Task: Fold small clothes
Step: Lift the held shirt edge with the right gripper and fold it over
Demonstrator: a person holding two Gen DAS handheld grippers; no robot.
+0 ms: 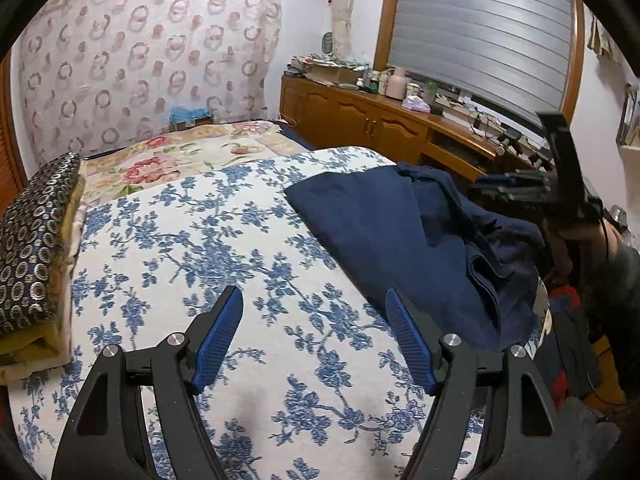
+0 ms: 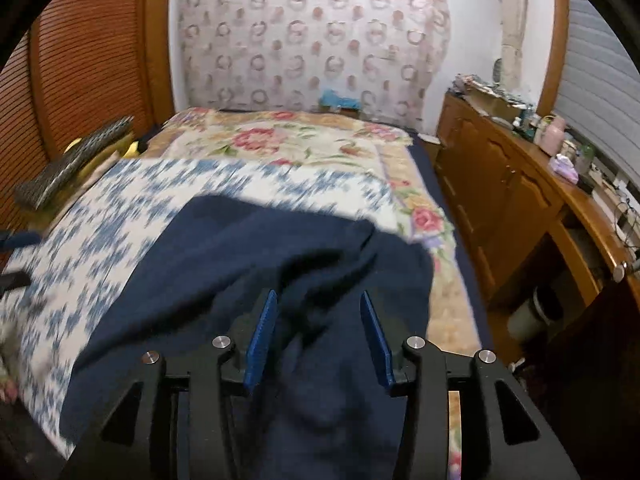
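A navy blue garment [image 1: 384, 232] lies on the blue-flowered bedspread [image 1: 208, 248], smooth on its left part and bunched at its right near the bed edge. My left gripper [image 1: 314, 312] is open and empty above the bedspread, its right finger close to the garment's left edge. In the right wrist view the garment [image 2: 240, 264] fills the foreground, rumpled. My right gripper [image 2: 318, 312] is open just above it, with cloth showing between the fingers. The right gripper's body [image 1: 560, 184] shows in the left wrist view beyond the garment.
A folded dark patterned cushion [image 1: 36, 236] on yellow bedding lies at the bed's left edge. A rose-patterned blanket [image 2: 288, 140] covers the far half of the bed. A wooden cabinet [image 2: 504, 184] with clutter stands along the right wall. More clothes [image 1: 568, 344] lie at the right.
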